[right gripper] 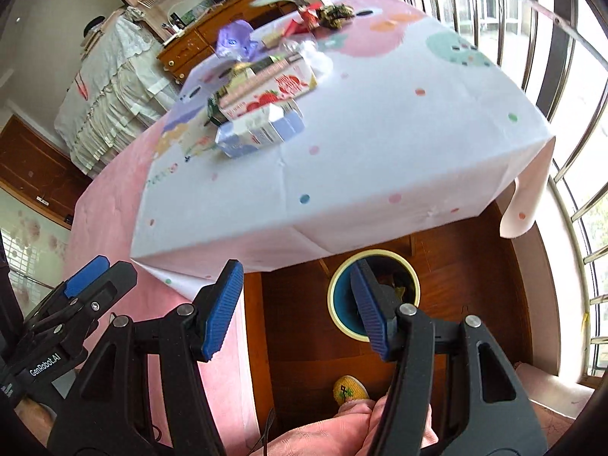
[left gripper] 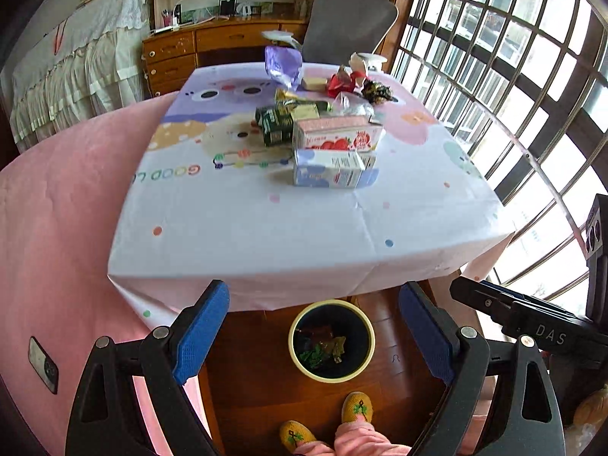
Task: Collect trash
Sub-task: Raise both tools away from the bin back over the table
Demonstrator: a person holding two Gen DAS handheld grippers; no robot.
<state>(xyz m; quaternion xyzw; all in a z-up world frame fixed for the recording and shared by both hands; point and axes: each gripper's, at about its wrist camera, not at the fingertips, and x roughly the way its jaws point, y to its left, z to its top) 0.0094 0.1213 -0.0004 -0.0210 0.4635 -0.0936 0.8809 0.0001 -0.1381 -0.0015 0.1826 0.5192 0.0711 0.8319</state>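
Observation:
A pile of trash lies on the table's cartoon-print cloth (left gripper: pixel 266 220): a blue-white carton (left gripper: pixel 330 169), a strawberry carton (left gripper: pixel 338 135), a green packet (left gripper: pixel 275 121), a purple wrapper (left gripper: pixel 283 62), a red wrapper (left gripper: pixel 340 81) and a dark crumpled one (left gripper: pixel 376 91). The same cartons show in the right wrist view as the blue-white carton (right gripper: pixel 262 133) and the strawberry carton (right gripper: pixel 273 87). On the floor under the table's near edge stands a round bin (left gripper: pixel 331 340) (right gripper: pixel 374 296) with some scraps inside. My left gripper (left gripper: pixel 313 332) hangs open and empty above it. My right gripper (right gripper: pixel 298 309) is open and empty too.
A pink bedspread (left gripper: pixel 57 228) borders the table on the left. A grey chair (left gripper: pixel 349 26) and a wooden desk (left gripper: pixel 212 41) stand beyond it. A barred window (left gripper: pixel 513 95) runs along the right. The person's feet in yellow slippers (left gripper: pixel 357 408) stand by the bin.

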